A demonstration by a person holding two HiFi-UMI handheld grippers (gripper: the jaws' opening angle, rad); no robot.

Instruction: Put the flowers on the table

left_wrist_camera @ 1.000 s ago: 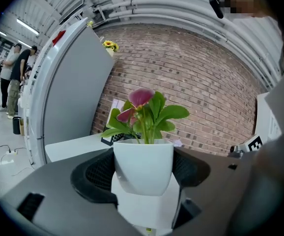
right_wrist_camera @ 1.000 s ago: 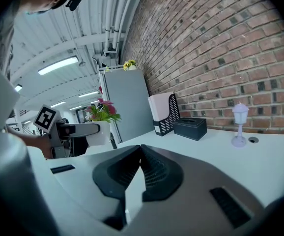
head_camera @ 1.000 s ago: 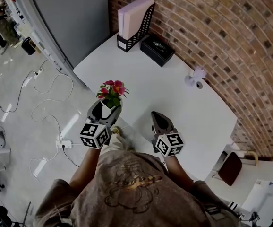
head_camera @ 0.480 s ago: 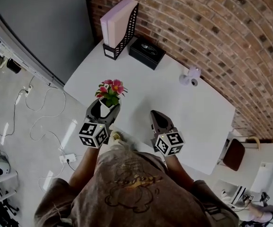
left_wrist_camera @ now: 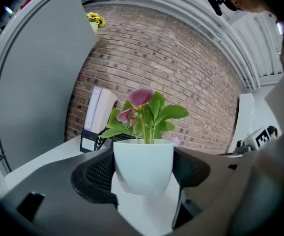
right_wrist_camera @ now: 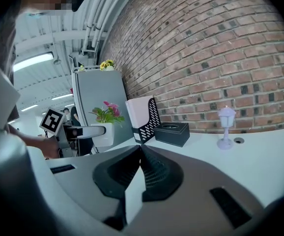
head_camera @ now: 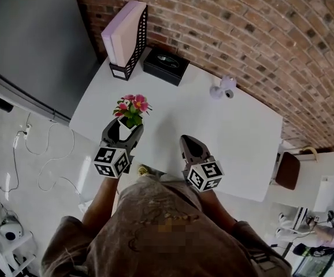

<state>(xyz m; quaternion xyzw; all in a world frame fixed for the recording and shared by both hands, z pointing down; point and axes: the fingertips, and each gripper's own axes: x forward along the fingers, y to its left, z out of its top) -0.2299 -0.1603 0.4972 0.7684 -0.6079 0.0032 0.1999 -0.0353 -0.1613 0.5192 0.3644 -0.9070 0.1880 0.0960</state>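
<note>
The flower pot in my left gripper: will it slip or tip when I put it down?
The pot looks smooth and tapers downward, so it may slide in the left gripper if loosened early. Its base is narrow and the flowers stand tall, so it could tip if nudged.

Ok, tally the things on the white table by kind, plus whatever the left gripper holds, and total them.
potted flowers, held in the left gripper: 1
file rack: 1
black box: 1
small lantern ornament: 1
Total: 4
</note>
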